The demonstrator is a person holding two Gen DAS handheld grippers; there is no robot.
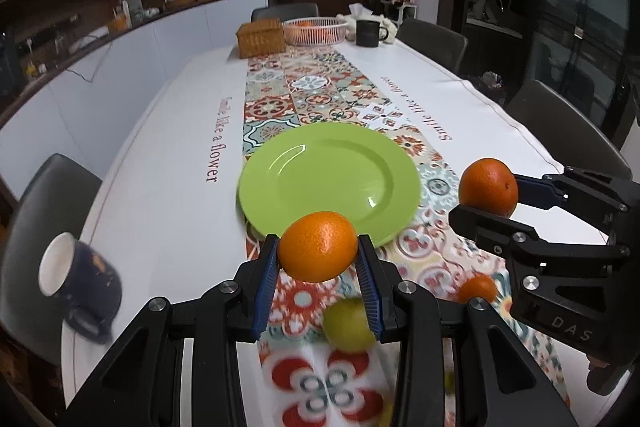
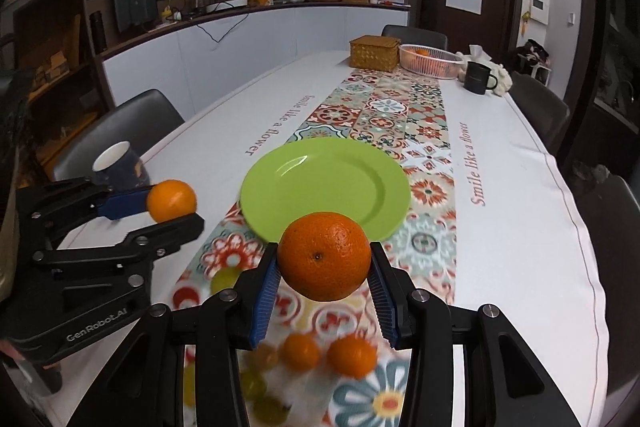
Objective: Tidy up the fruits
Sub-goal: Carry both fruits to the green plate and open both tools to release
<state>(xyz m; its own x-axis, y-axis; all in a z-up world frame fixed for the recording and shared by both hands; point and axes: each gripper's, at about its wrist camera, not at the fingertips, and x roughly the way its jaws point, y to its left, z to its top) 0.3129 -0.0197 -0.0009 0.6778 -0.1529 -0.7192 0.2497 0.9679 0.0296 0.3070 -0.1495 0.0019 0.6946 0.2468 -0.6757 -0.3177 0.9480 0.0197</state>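
My left gripper point(image 1: 318, 259) is shut on an orange point(image 1: 318, 246), held above the near rim of an empty green plate point(image 1: 320, 179). My right gripper point(image 2: 324, 267) is shut on a second orange point(image 2: 324, 255), also just short of the green plate point(image 2: 320, 183). Each gripper with its orange shows in the other's view: the right gripper point(image 1: 486, 205) with its orange point(image 1: 488, 187), the left gripper point(image 2: 174, 209) with its orange point(image 2: 171, 200). Loose oranges point(image 2: 352, 355) and yellow-green fruits point(image 1: 348, 325) lie blurred on the patterned runner below the grippers.
A dark mug point(image 1: 80, 287) stands at the table's left edge. At the far end are a wicker box point(image 1: 261, 37), a white basket point(image 1: 316, 30) holding an orange, and a black mug point(image 1: 368, 33). Chairs point(image 1: 568, 119) surround the table.
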